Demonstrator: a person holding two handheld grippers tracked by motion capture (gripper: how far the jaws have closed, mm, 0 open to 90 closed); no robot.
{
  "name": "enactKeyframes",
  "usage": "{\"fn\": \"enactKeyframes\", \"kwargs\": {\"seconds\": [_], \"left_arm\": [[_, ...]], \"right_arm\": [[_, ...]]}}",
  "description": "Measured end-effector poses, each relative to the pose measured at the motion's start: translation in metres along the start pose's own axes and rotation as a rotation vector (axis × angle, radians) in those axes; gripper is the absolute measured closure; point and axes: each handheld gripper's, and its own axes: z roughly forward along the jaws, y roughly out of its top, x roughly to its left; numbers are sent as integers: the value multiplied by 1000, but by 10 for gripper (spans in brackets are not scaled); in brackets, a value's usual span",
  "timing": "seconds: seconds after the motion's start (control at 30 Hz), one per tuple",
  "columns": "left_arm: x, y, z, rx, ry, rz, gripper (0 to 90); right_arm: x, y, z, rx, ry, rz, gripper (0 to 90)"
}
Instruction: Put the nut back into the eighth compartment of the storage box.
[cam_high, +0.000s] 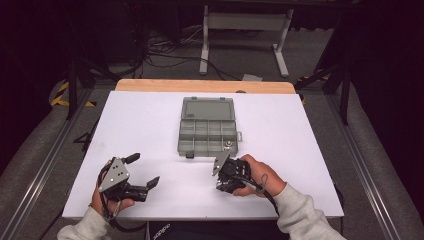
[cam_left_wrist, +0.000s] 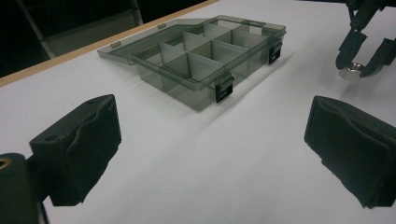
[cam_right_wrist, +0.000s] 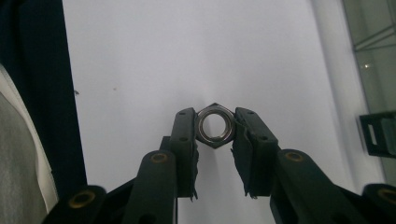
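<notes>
White sheeting covers the bench (cam_high: 150, 130), with a strip of bare wood along its far edge. Near the front left corner the left gripper (cam_high: 146, 172) rests low in the person's hand, its jaws spread wide with nothing between them; its own view shows the two black pads (cam_left_wrist: 79, 149) standing well apart over bare surface.

Toward the middle of the bench, nearer the far edge, sits a smoky translucent organiser box (cam_high: 207, 131), lid folded back flat, its small compartments open upward and black latches on the near wall.

Just in front of the box's near right corner, the right gripper (cam_high: 218, 167) is pinching a steel hex nut (cam_right_wrist: 214, 125). Its own view shows the nut clamped by two opposite flats between the fingertips, the bore facing the camera, lifted clear of the sheet; the left gripper view shows it as a bright disc (cam_left_wrist: 351, 72) between the far jaws.

The nut looks small, dense and rigid, so it should not deform or break. Polished metal is likely slippery, though, and a grip across corners could let it twist out. Holding it flat to flat, as now, seems the safest purchase. If dropped it would probably bounce or roll, so a low release over a compartment would suit.
</notes>
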Motion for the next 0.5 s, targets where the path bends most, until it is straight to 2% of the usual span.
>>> {"fn": "enactKeyframes", "kwargs": {"seconds": [0.13, 0.37, 0.5], "left_arm": [[0, 1, -1, 1, 0, 6, 44], [0, 1, -1, 1, -2, 7, 44], [0, 1, -1, 0, -3, 7, 44]], "right_arm": [[-8, -7, -11, -22, -15, 19, 703], [-20, -12, -23, -15, -43, 50, 703], [-33, -13, -35, -17, -71, 60, 703]]}}
